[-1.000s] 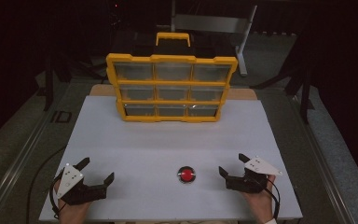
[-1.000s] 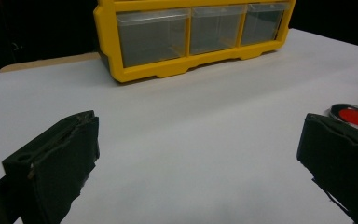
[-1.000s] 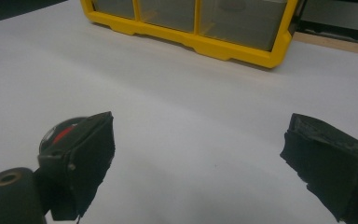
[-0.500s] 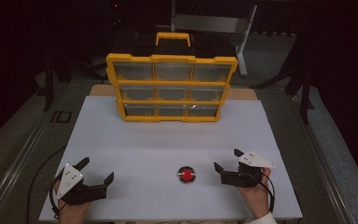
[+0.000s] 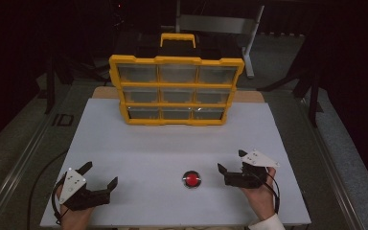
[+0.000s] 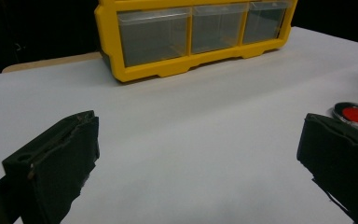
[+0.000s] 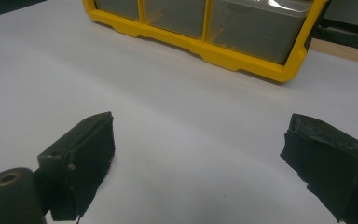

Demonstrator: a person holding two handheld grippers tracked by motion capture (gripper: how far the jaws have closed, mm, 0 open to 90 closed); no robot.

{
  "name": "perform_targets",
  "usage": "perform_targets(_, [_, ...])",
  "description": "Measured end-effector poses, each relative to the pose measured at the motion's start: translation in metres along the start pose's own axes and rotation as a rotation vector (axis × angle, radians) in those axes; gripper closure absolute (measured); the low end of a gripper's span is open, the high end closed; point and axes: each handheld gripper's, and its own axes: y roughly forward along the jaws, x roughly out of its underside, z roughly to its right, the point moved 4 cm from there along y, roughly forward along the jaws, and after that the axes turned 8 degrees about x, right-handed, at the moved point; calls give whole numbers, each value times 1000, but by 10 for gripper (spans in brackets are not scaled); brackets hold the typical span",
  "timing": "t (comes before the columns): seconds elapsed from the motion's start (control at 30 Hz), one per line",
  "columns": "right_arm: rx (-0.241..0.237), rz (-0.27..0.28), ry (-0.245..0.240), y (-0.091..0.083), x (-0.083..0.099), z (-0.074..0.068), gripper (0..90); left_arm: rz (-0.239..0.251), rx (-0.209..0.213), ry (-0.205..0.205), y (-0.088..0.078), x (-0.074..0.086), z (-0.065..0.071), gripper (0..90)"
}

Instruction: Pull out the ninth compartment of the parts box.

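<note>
Red and round, the button sits low in the centre of the high view, on the white table; your right gripper lies just beside it on its right, jaws spread and holding nothing; your left gripper rests at the lower left, jaws likewise parted and empty. Judging from this, the button is the target; swing the right gripper leftward and come down on its cap squarely, not on the metal rim. Nothing lies between them; the yellow drawer cabinet stands well apart at the upper centre.
</note>
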Motion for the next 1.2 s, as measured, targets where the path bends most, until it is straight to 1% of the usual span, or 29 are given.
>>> perform_targets(0.33, [-7,1,-20,5,-11,-3,87,-7,-3,2,1,0,0,0])
perform_targets(0.67, [-5,-11,-45,11,-22,-5,87,-12,-6,4,1,1,0,0])
perform_targets(1.07, [-2,-18,-47,18,-33,-6,87,-19,-7,8,2,1,1,0])
perform_targets(1.2, [-2,-21,-57,20,-36,-7,87,-15,-8,6,1,1,1,0])
